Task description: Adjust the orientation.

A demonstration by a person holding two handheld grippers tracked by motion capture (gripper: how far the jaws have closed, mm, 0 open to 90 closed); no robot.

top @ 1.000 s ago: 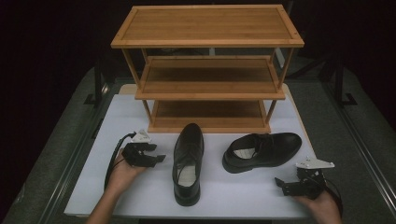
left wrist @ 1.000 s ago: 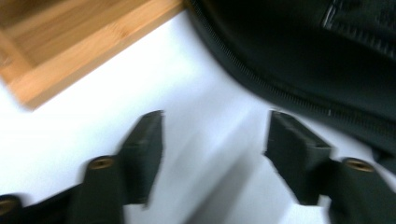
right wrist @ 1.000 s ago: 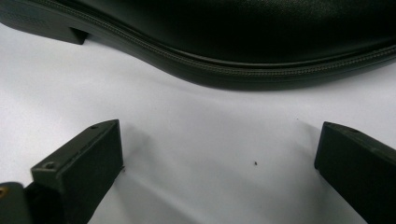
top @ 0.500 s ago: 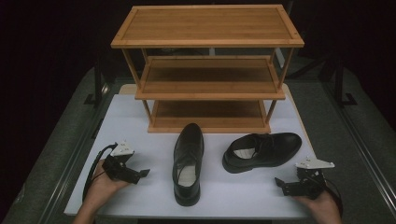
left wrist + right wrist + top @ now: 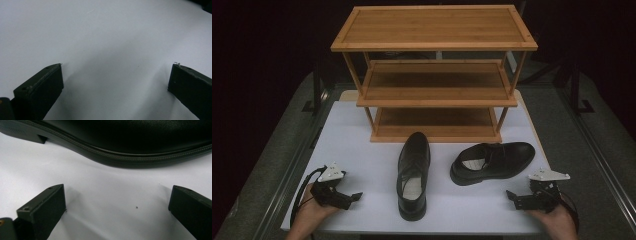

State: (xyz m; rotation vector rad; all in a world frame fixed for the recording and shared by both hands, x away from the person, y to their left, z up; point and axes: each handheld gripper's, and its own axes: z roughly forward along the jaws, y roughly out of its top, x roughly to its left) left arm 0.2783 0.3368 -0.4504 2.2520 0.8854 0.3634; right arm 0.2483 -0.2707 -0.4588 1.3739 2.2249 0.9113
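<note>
Two black leather shoes lie on the white table [image 5: 362, 150]. One shoe [image 5: 413, 175] points toward the rack. The other shoe [image 5: 492, 161] lies across the table with its toe to the right, and its sole [image 5: 120, 157] runs along the top of the right gripper view. My left gripper [image 5: 354, 196] is near the front left corner, well left of the first shoe. Its jaws have just been opening and stand wide over bare table [image 5: 112, 37], with nothing between them. My right gripper [image 5: 510, 196] sits at the front right, open and empty [image 5: 117, 197], just short of the second shoe.
A three-tier bamboo shoe rack [image 5: 434, 75] stands at the back of the table, its shelves bare. Dark floor and metal stands surround the table. The table's front edge lies just behind both hands.
My left gripper has drawn away from the first shoe, moving left and toward the front edge. The right gripper and both shoes have stayed put.
</note>
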